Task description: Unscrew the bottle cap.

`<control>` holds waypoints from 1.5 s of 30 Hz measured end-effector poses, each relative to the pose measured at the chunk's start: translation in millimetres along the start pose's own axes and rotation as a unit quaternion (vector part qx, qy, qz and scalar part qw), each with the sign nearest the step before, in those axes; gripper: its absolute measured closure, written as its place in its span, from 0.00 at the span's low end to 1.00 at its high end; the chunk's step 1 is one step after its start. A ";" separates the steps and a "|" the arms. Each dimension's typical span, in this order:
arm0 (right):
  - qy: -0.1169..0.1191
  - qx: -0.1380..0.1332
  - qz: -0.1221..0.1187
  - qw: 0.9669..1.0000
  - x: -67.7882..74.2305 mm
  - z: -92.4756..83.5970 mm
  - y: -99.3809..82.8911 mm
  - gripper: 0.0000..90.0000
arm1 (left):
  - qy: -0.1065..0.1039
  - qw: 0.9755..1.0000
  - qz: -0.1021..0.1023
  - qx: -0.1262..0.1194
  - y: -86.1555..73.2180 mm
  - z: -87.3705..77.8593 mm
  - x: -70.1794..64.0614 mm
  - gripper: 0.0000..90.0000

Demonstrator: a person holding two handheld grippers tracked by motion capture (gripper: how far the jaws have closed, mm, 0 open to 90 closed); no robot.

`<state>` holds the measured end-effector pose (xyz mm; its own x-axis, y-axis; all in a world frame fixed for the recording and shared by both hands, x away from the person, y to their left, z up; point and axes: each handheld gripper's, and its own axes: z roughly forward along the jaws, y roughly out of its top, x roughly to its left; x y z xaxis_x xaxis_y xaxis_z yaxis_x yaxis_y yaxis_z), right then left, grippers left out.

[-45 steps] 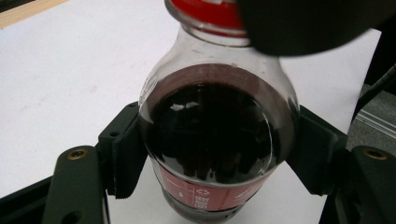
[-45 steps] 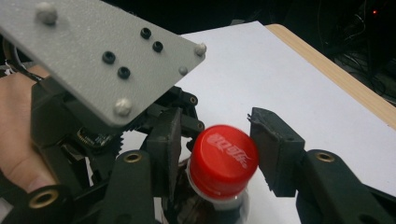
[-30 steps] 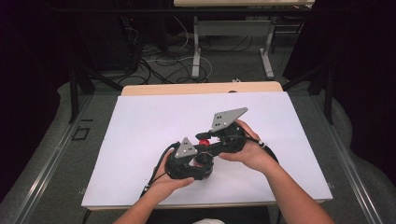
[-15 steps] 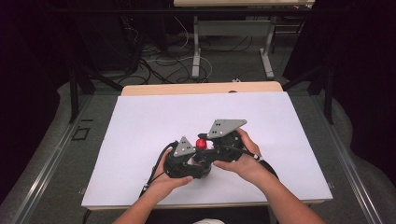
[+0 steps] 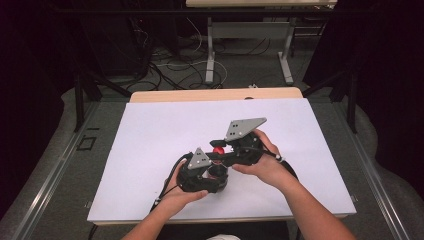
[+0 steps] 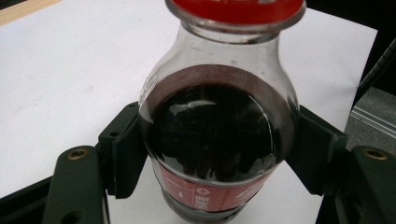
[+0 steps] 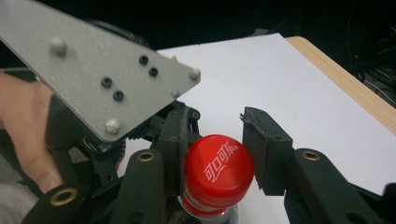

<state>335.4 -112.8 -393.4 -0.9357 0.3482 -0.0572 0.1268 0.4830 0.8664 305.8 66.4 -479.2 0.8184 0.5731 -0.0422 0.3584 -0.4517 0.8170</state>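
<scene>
Over the white bench, the dark-filled bottle is clamped at its body by the left tool while its red cap is pinched by the right tool, so twisting should be kept square to the neck.

A table stands in the middle of the room, its top covered by a white sheet. A strip of light wood shows along its far edge. The floor around it is grey carpet, with a metal rail running along the left side and another along the right. Beyond the table a second desk stands on grey metal legs, with a tangle of cables lying on the floor beneath it. Black curtains hang on both sides and the far background is dark, while the tabletop is brightly lit.
</scene>
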 end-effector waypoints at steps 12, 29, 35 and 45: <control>-0.015 0.000 0.009 1.000 0.1 -6.2 -2.4 0.68 | 0.008 1.000 -0.017 0.002 -2.4 -1.0 9.0 0.33; -0.033 0.017 0.031 0.999 -4.1 -15.7 -15.1 0.68 | 0.035 0.998 -0.046 -0.009 -5.0 -11.0 30.6 0.33; -0.046 0.023 0.044 0.998 -4.3 -18.7 -24.3 0.68 | 0.042 0.998 -0.054 -0.018 -4.8 -15.0 36.0 0.33; -0.078 0.021 0.066 0.994 -3.9 -28.4 -40.0 0.68 | 0.056 0.996 -0.065 -0.027 -2.8 -23.4 44.2 0.33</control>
<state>324.7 -156.3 -413.7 -0.8475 0.5303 -0.0231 0.2627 0.4568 0.8499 330.4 109.0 -469.8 0.7101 0.6986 -0.0884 0.4317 -0.3327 0.8384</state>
